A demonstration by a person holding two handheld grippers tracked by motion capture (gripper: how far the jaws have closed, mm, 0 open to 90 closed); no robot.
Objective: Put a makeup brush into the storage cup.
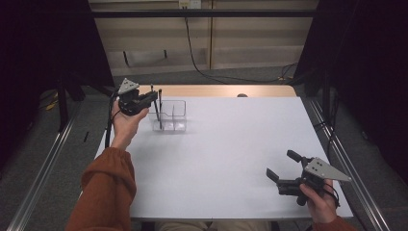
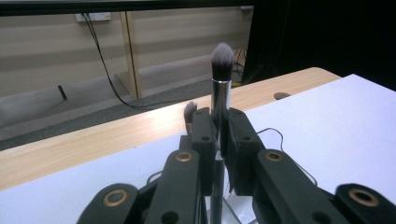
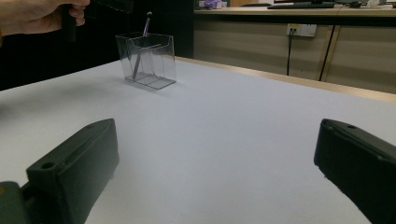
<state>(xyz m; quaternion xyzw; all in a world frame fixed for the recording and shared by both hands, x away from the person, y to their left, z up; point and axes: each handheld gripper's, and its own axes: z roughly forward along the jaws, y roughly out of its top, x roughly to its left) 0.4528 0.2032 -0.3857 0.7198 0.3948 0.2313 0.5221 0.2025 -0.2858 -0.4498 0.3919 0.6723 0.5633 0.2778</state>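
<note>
— What is the left hand (image 1: 122, 122) doing?

— It is reaching out over the far left part of the table (image 1: 231, 159). Its gripper (image 1: 153, 96) is pointing sideways at the clear box (image 1: 169, 115), and it is squeezing a brush (image 2: 220, 100) tight between its jaws.

— What is the brush looking like?

— It is standing straight up in the box – a shiny silver handle with a soft grey tip. A second brush (image 2: 189, 112) is leaning just behind it.

— And the right gripper (image 1: 285, 169)?

— It is resting low at the near right corner, well apart from the box, jaws wide and holding nothing.
</note>
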